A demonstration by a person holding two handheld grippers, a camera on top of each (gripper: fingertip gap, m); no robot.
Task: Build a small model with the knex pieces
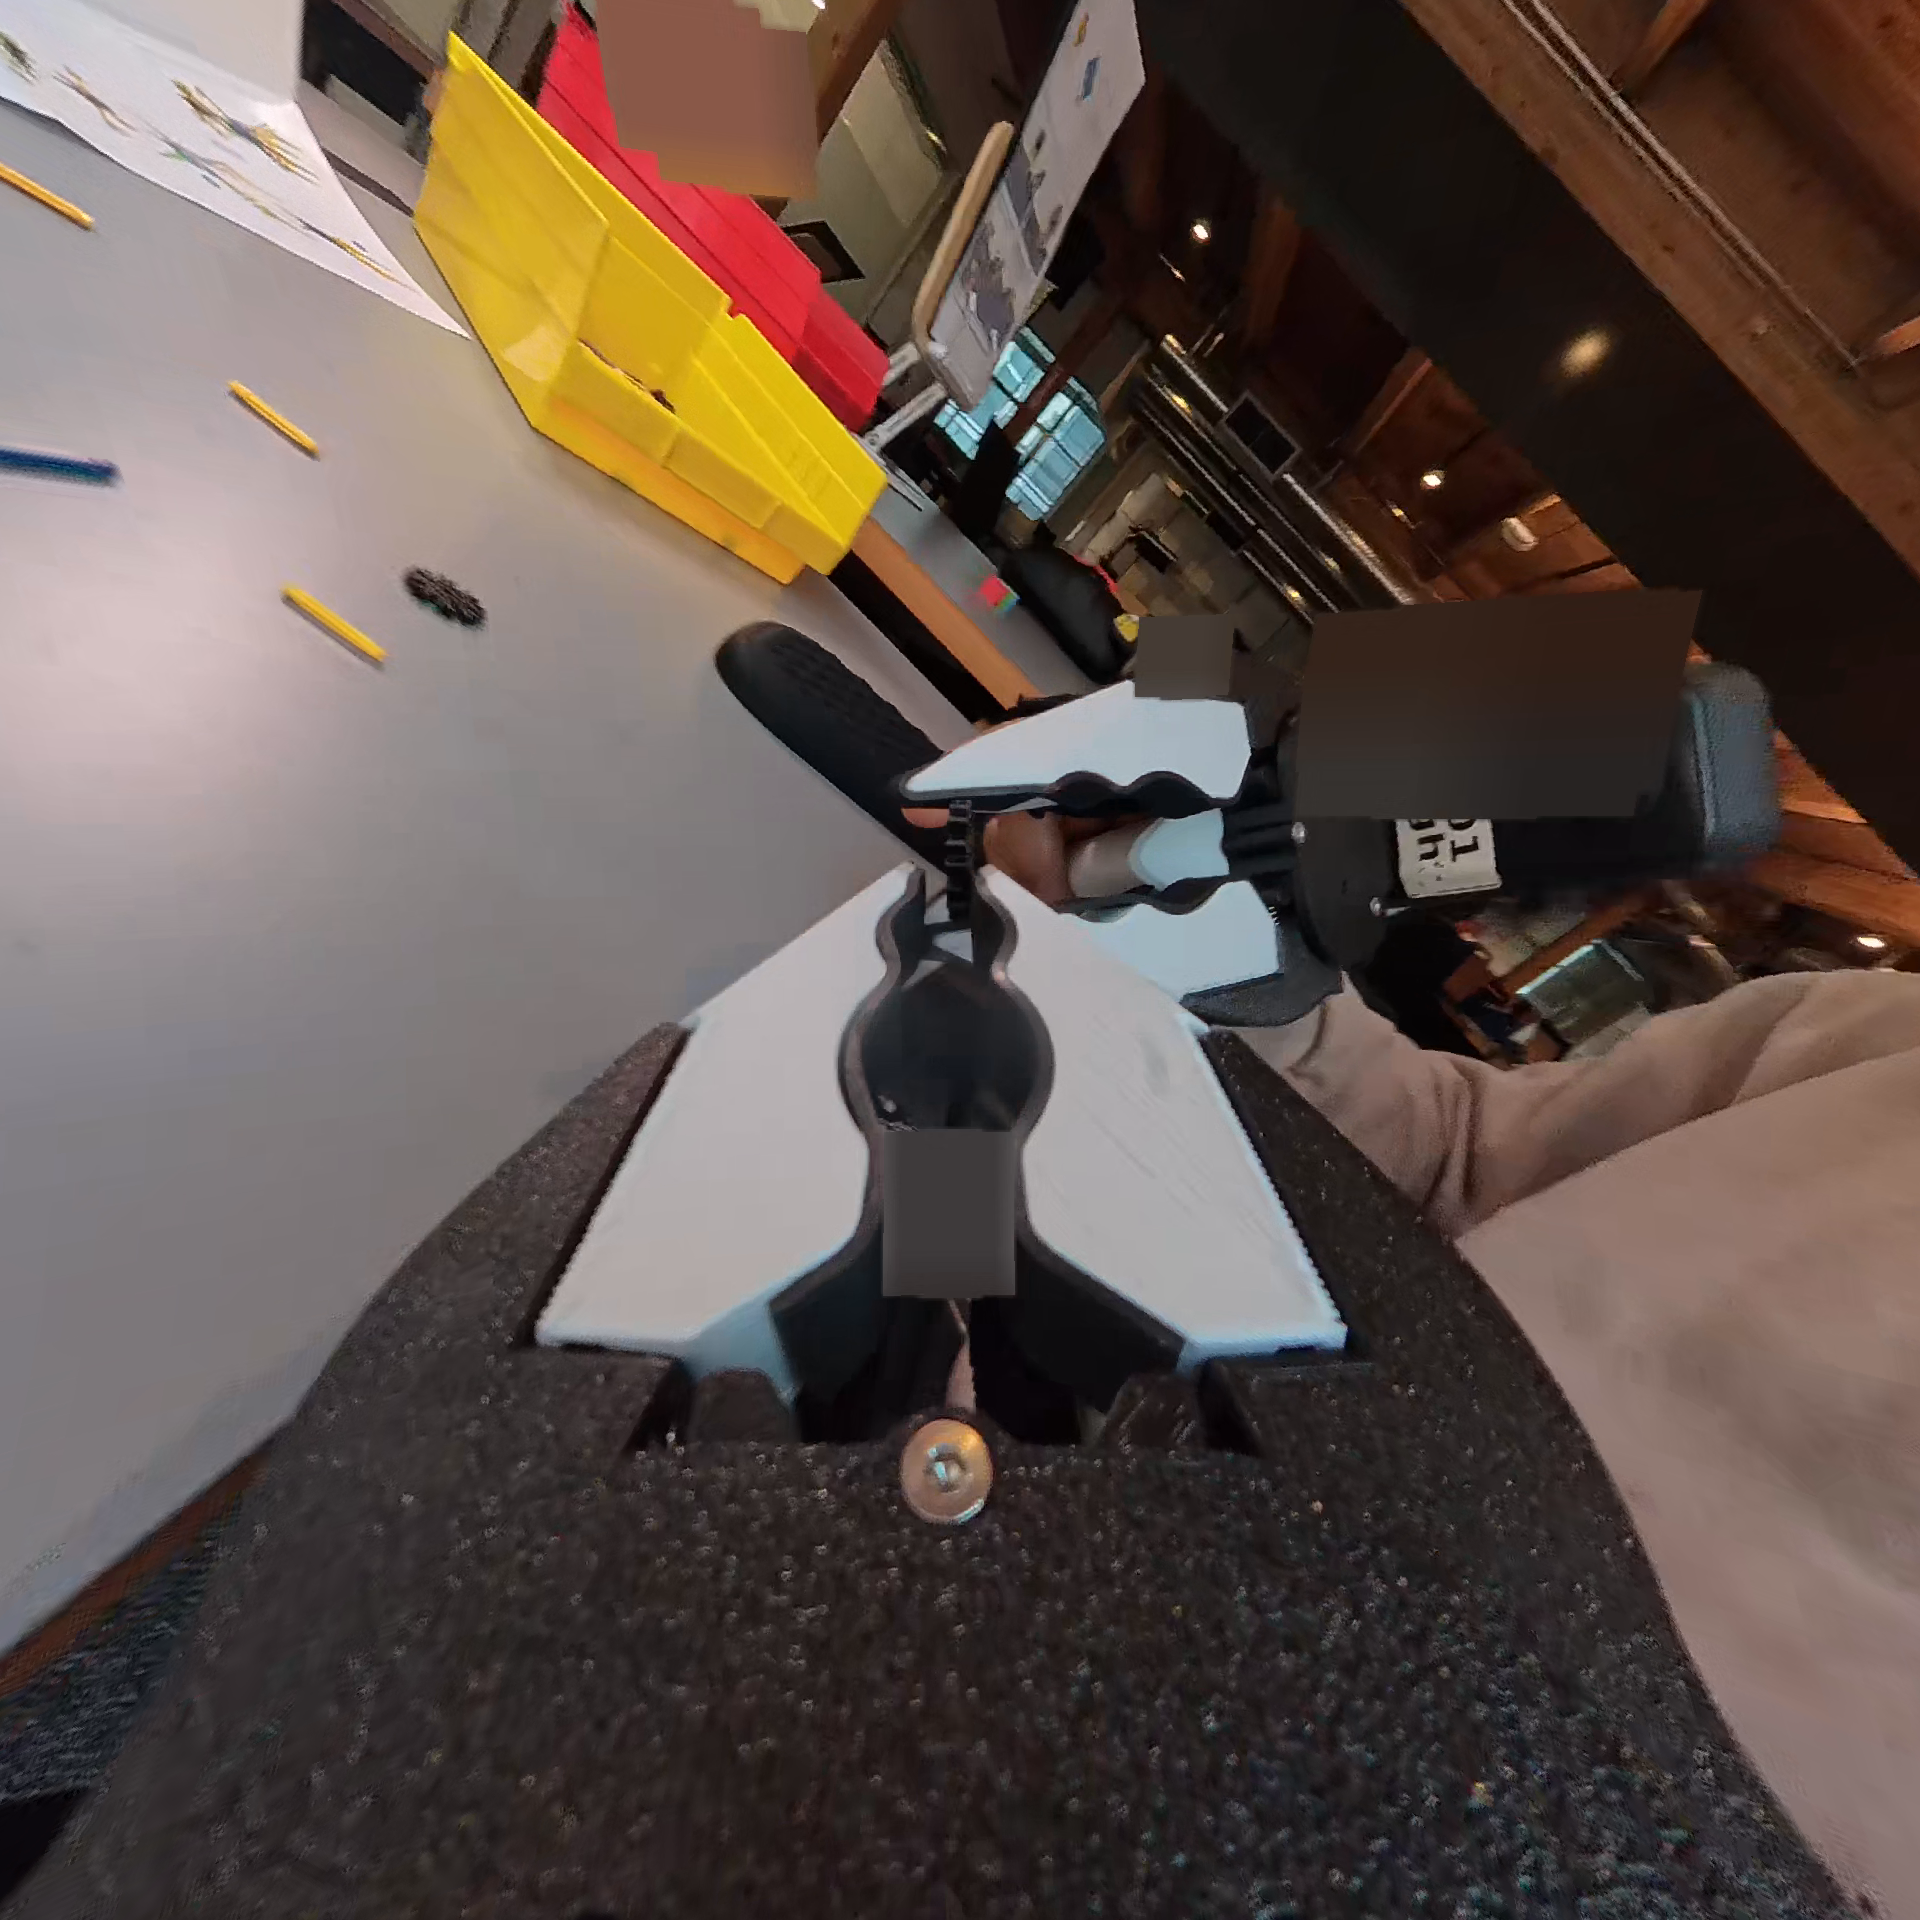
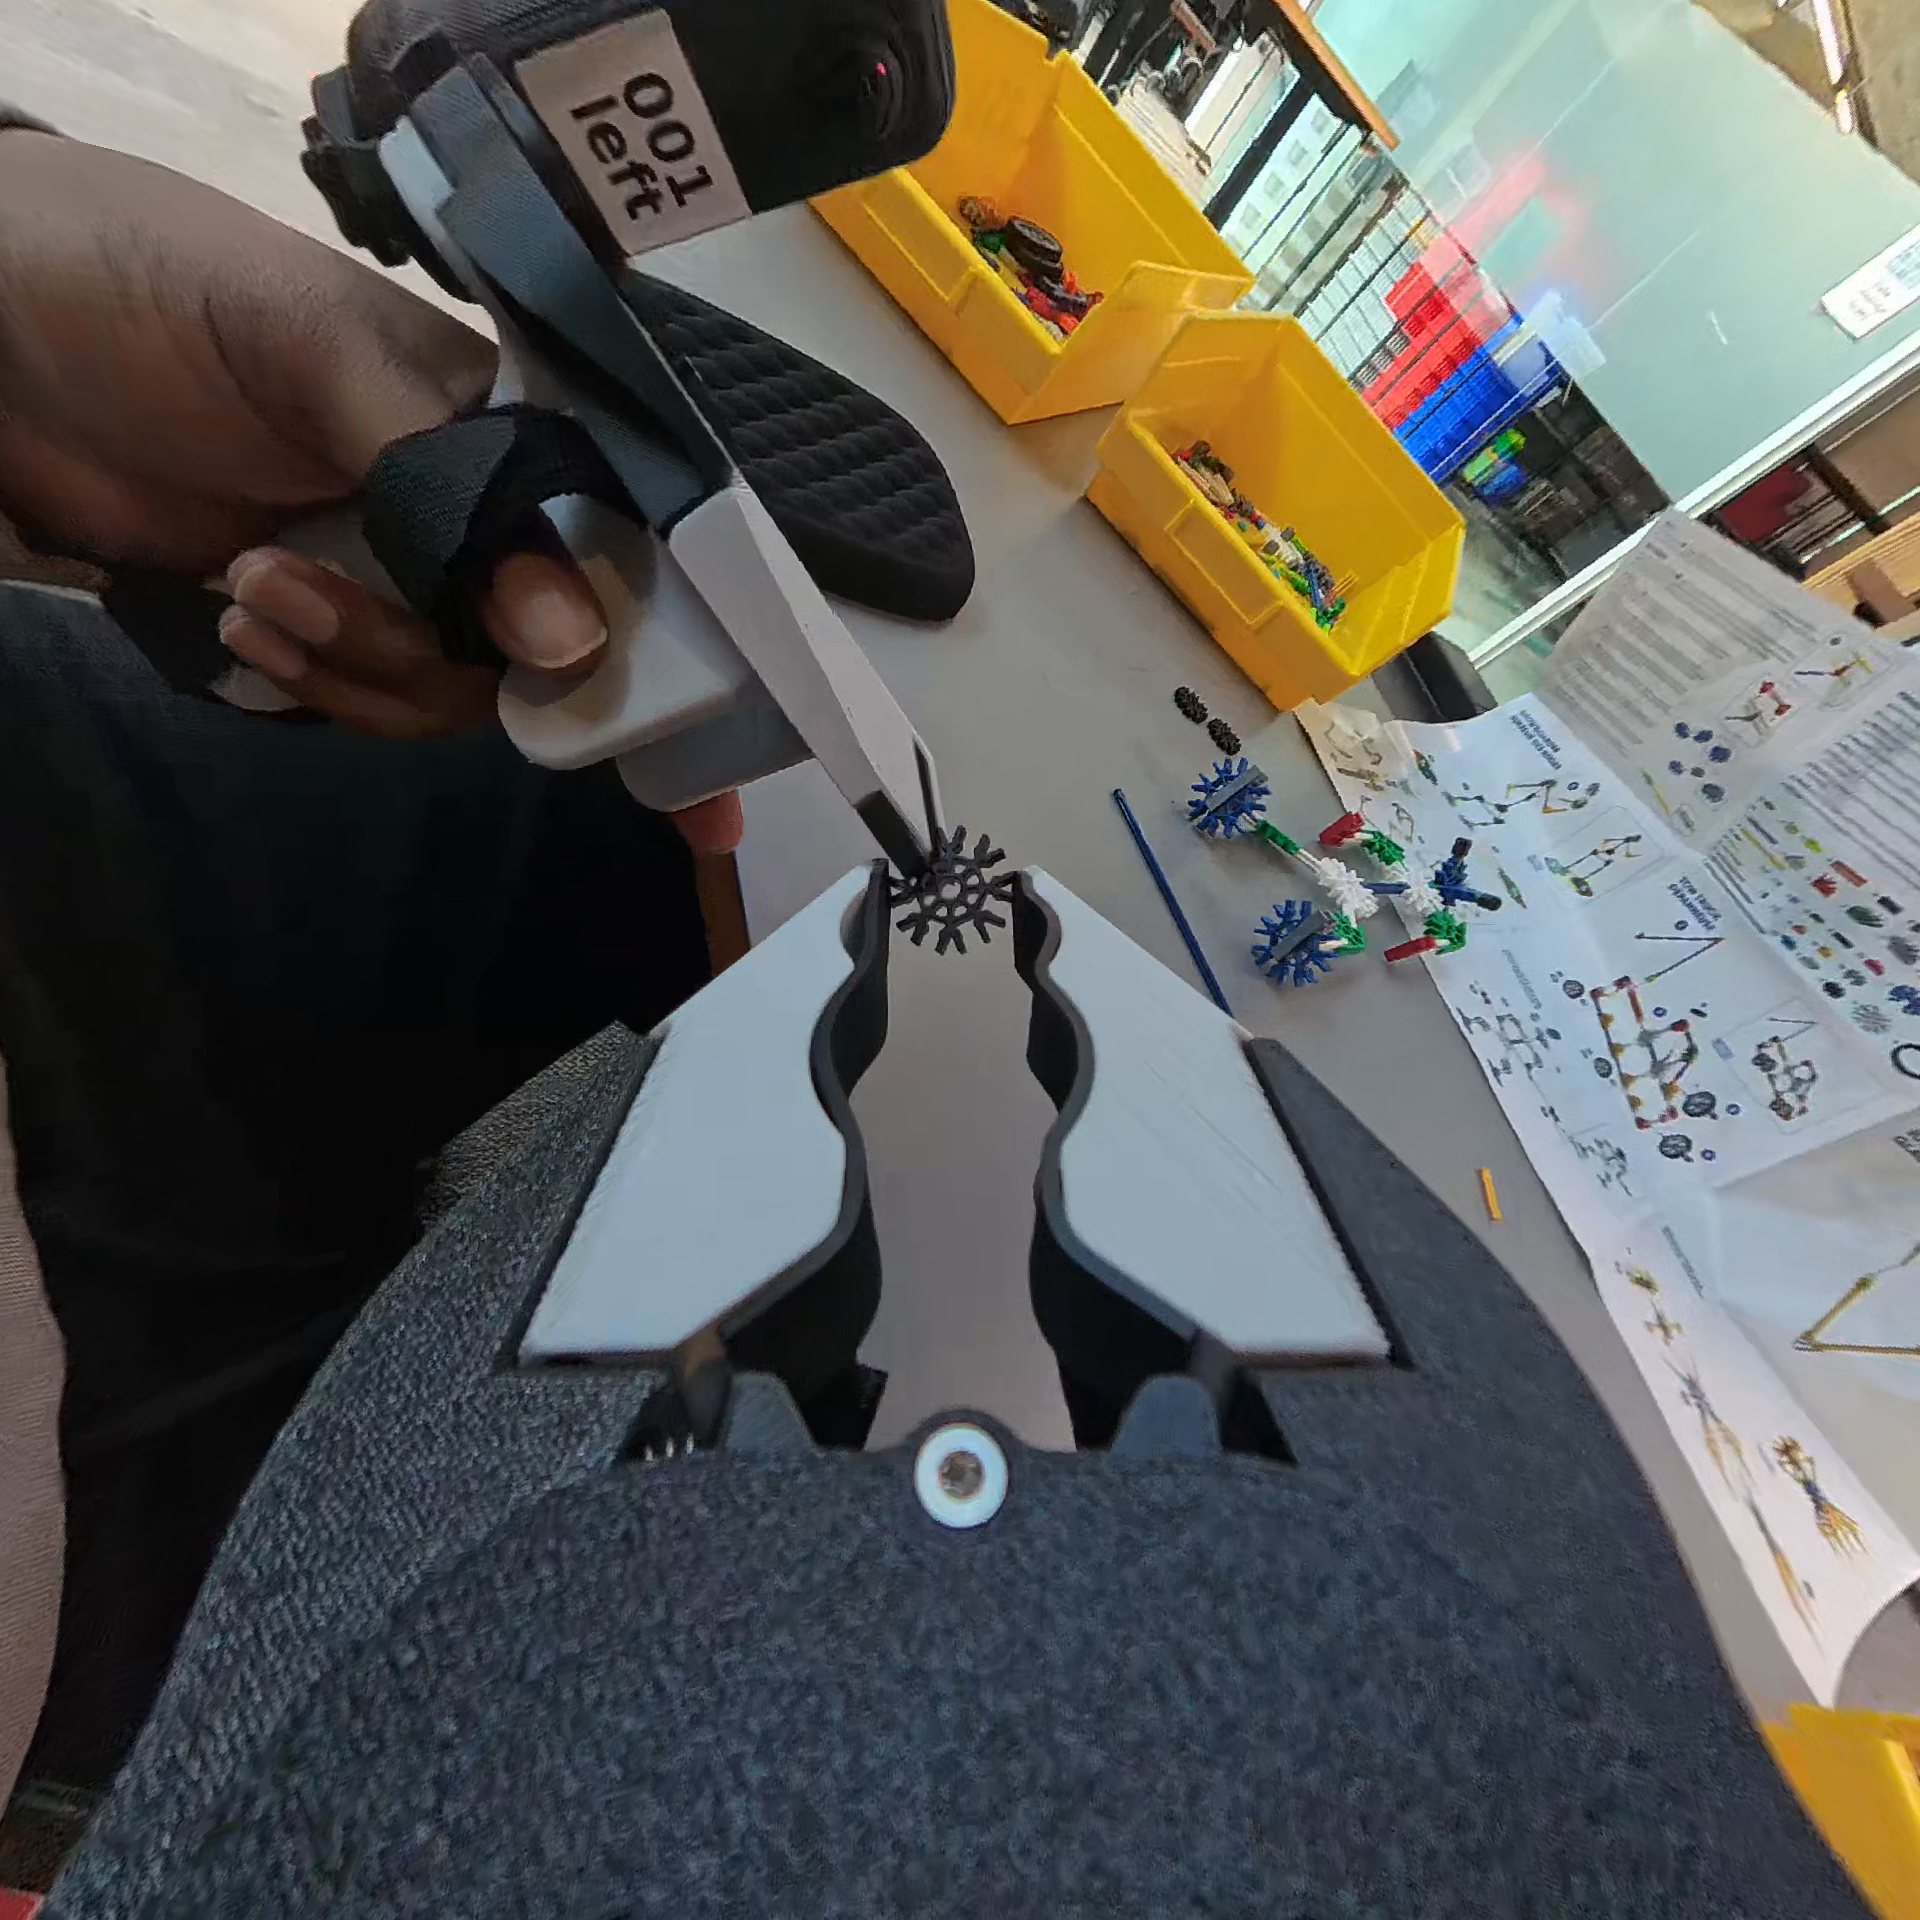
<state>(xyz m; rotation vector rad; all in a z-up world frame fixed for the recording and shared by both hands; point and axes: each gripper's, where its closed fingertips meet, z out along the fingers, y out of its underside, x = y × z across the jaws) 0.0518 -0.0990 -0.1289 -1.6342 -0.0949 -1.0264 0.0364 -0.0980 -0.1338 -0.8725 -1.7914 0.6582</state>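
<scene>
1. The grey table point(image 2: 1049, 665) carries everything, and you hold both grippers just off its near edge.
2. A white instruction sheet point(image 2: 1662, 935) lies unfolded along the table's right side in your right wrist view.
3. Two yellow bins point(image 2: 1288, 499) of small mixed parts stand at the far side of the table; red bins point(image 1: 727, 239) show behind them in your left wrist view.
4. Your right gripper point(image 2: 954, 883) has its fingers partly apart and pinches the black snowflake connector point(image 2: 951, 902) by its edges at the very tips, flat-on to the camera.
5. Your left gripper point(image 1: 951, 894) has its fingers drawn together, clamped on the same connector's rim; from its own camera the piece point(image 1: 958, 847) appears edge-on. In the right view its tips point(image 2: 914, 821) meet the connector from above.
6. A half-built model point(image 2: 1340, 883) of blue, white, green and red pieces sits on the table near the sheet, well apart from both grippers.
7. A thin blue rod point(image 2: 1169, 899) lies just beside the model.
8. Two small black gear-like pieces point(image 2: 1207, 719) rest near the closer bin.
9. Short yellow rods point(image 1: 332, 623) lie scattered on the table.
</scene>
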